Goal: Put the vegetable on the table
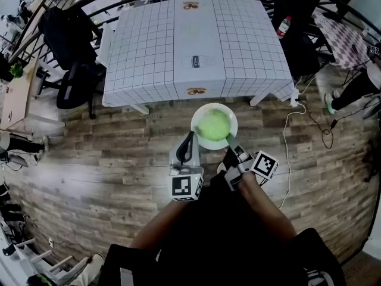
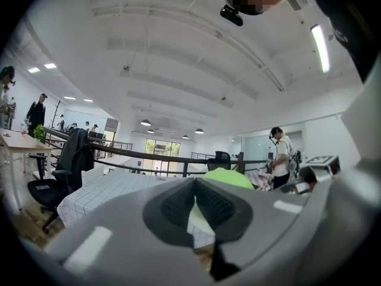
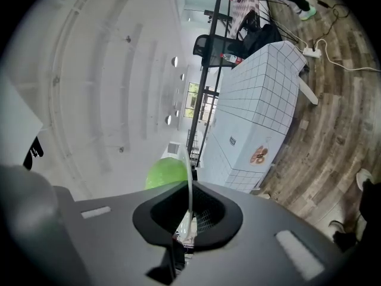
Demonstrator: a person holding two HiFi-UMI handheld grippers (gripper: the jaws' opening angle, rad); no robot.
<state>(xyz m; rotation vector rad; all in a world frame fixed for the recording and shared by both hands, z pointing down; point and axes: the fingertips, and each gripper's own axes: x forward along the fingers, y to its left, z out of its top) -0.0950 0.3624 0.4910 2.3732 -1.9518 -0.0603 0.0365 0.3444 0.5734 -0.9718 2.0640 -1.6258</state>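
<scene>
A round green vegetable (image 1: 214, 125) lies on a white plate (image 1: 200, 115), held in the air over the wooden floor just in front of the table (image 1: 196, 40) with a white checked cloth. My left gripper (image 1: 191, 143) is shut on the plate's near left rim. My right gripper (image 1: 231, 145) is shut on its near right rim. In the left gripper view the plate's edge (image 2: 195, 216) runs between the pads of the left gripper (image 2: 195, 202), with the vegetable (image 2: 229, 177) behind. In the right gripper view the right gripper (image 3: 189, 210) clamps the thin rim (image 3: 189, 177), beside the vegetable (image 3: 165, 173).
A black office chair (image 1: 71, 46) stands left of the table and another chair (image 1: 297, 16) with a bottle (image 1: 284, 25) at its back right. A power strip and cable (image 1: 296, 97) lie on the floor at the right. A person (image 2: 278, 154) stands beyond the railing.
</scene>
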